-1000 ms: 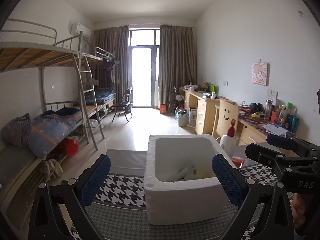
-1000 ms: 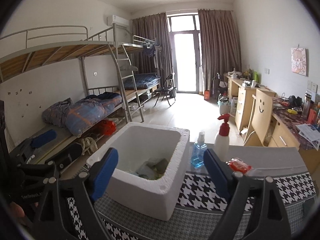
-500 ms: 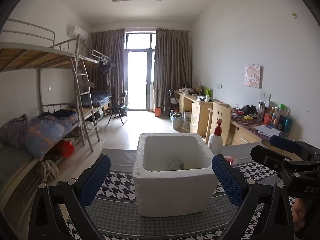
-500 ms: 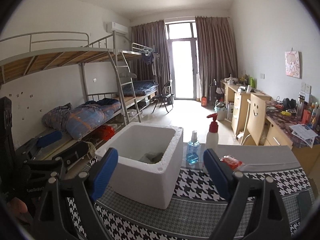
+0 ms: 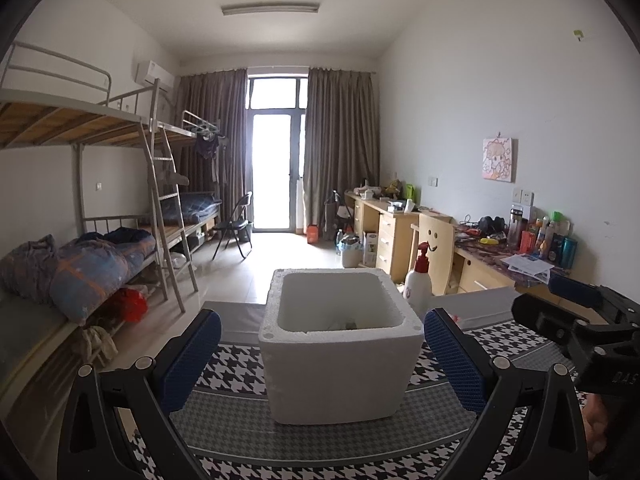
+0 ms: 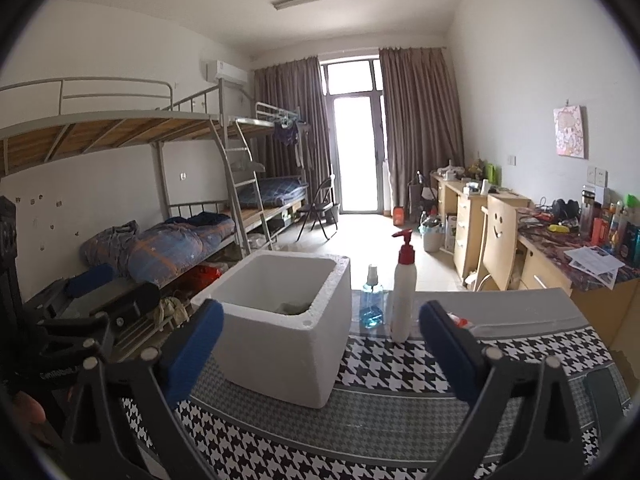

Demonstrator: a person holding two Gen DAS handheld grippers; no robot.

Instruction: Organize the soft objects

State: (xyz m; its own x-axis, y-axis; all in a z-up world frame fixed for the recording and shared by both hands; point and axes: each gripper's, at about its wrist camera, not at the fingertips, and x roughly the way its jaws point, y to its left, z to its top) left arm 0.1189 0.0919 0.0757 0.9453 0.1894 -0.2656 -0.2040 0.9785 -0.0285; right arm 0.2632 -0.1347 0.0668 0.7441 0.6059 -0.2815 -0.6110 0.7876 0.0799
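Observation:
A white foam box (image 5: 340, 344) stands on the houndstooth tablecloth (image 5: 224, 376); it also shows in the right wrist view (image 6: 280, 336). Soft items lie at its bottom (image 5: 340, 325), mostly hidden by the rim; a bit of cloth shows in the right wrist view (image 6: 294, 307). My left gripper (image 5: 322, 364) is open and empty, in front of the box. My right gripper (image 6: 320, 356) is open and empty, in front of the box's right corner. Each gripper appears at the edge of the other's view.
A white pump bottle with a red top (image 6: 403, 292) and a blue spray bottle (image 6: 372, 304) stand right of the box. A small red packet (image 6: 458, 320) lies behind them. Bunk beds (image 5: 80, 240) stand at left, desks (image 5: 400, 232) at right.
Both grippers have drawn back and lowered, so the box looks smaller and less of its inside shows. Both stay open and empty.

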